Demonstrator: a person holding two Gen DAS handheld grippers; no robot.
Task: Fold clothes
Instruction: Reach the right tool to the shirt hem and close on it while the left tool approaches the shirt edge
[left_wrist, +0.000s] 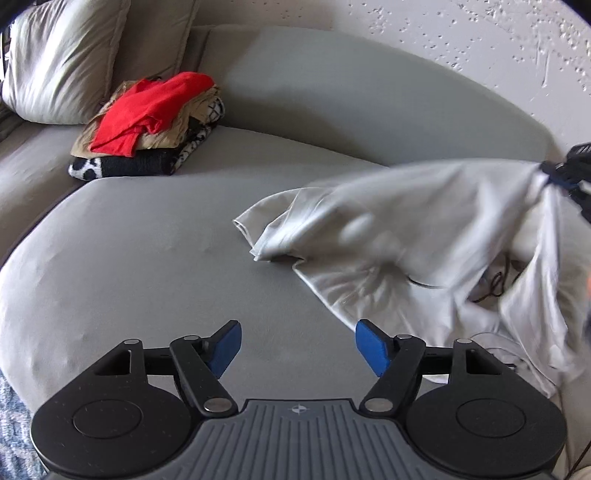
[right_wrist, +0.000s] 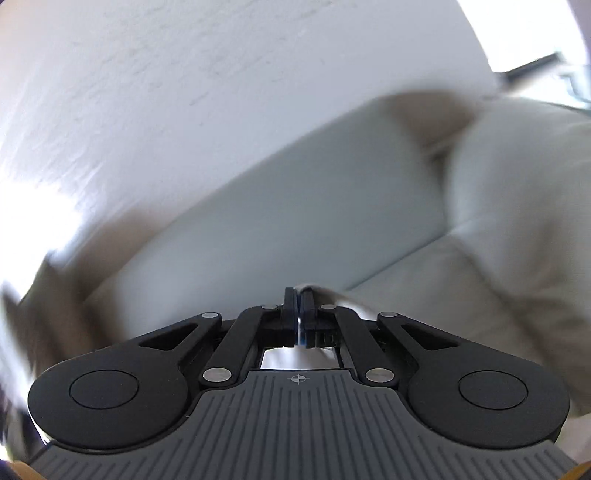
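A white shirt (left_wrist: 413, 236) lies crumpled on the right half of the grey sofa seat (left_wrist: 147, 258), blurred by motion. Its upper right corner is pulled up taut by my right gripper (left_wrist: 557, 177) at the right edge of the left wrist view. In the right wrist view that gripper (right_wrist: 300, 295) is shut on a thin fold of the white shirt (right_wrist: 332, 293), which bunches beside the blue pads. My left gripper (left_wrist: 298, 341) hangs open over bare cushion, its right blue pad (left_wrist: 371, 347) close to the shirt's lower edge, nothing between its fingers.
A stack of folded clothes (left_wrist: 147, 125) with a red garment on top sits at the back left of the seat, next to a pale pillow (left_wrist: 66, 59). The sofa backrest (left_wrist: 369, 88) and a textured white wall (left_wrist: 461, 37) stand behind. A dark cable (left_wrist: 495, 284) shows near the shirt.
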